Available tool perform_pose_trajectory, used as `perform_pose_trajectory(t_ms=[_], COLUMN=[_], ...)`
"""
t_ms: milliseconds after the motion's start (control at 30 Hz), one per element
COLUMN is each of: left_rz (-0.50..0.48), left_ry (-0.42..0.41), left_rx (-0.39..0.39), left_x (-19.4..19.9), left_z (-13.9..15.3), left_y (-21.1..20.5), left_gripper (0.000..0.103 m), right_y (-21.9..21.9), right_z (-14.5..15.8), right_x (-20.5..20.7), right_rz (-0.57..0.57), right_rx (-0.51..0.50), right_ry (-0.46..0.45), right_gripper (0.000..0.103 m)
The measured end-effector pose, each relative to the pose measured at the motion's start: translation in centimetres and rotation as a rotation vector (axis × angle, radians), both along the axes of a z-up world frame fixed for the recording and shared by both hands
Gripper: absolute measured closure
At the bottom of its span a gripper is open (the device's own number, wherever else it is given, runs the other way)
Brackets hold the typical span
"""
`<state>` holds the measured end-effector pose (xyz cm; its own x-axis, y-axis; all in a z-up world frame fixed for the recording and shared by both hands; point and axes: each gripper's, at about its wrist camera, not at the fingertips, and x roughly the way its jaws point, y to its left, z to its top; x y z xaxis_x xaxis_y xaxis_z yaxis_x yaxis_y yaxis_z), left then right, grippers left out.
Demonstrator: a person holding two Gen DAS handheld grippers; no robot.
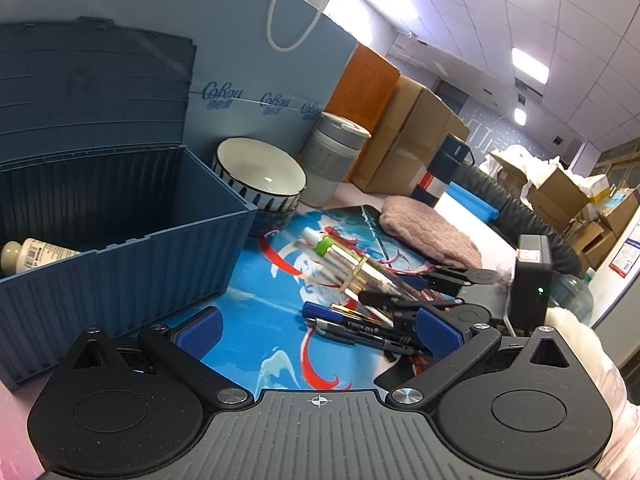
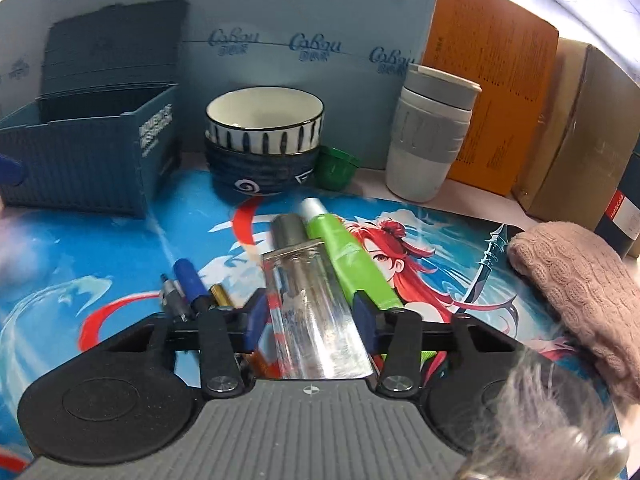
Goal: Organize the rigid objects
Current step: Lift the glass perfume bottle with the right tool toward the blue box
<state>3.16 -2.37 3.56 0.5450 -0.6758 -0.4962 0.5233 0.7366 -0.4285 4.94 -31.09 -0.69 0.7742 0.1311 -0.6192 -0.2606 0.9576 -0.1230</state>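
My right gripper [image 2: 310, 312] is shut on a clear glass bottle [image 2: 312, 296] with a silver cap, held just above the printed mat [image 2: 120, 248]. A green tube [image 2: 348, 256] lies against the bottle's right side. The bottle [image 1: 360, 272] and the right gripper [image 1: 400, 300] also show in the left wrist view. My left gripper [image 1: 318, 330] is open and empty over the mat, with several pens [image 1: 352, 326] between its pads. The pens [image 2: 188, 284] lie left of the bottle. An open blue storage box [image 1: 120, 240] stands at the left with a cream bottle [image 1: 32, 254] inside.
A striped bowl [image 2: 264, 120] sits stacked on a dark bowl behind the mat. A small green cup [image 2: 334, 166], a grey tumbler [image 2: 428, 136], an orange box [image 2: 492, 104] and cardboard boxes stand at the back. A pink knitted cloth [image 2: 576, 288] lies at the right.
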Motion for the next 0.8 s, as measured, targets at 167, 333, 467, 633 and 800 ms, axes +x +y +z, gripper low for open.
perform_pose_trajectory(t_ms=[167, 333, 467, 633, 800], left_rz=[0.011, 0.028, 0.047, 0.073, 0.118], left_ry=[-0.005, -0.015, -0.026, -0.036, -0.052], left_rx=[-0.021, -0.044, -0.060, -0.078, -0.102], left_x=[0.1, 0.2, 0.1, 0.0, 0.0], left_z=[0.4, 0.9, 1.4, 1.9, 2.5], left_y=[0.8, 1.7, 2.4, 3.3, 4.7], left_gripper=[0.000, 0.000, 0.000, 0.000, 0.000], right_y=[0.1, -0.7, -1.6, -1.3, 0.6], right_z=[0.3, 2.2, 3.1, 4.1, 6.8], right_x=[-0.3, -1.5, -1.9, -2.7, -3.7], right_rz=[-0.024, -0.099, -0.125, -0.107, -0.029], right_rx=[0.037, 0.162, 0.250, 0.352, 0.403], right_ry=[0.002, -0.070, -0.069, -0.071, -0.147], right_gripper=[0.064, 0.069, 0.069, 0.069, 0.069])
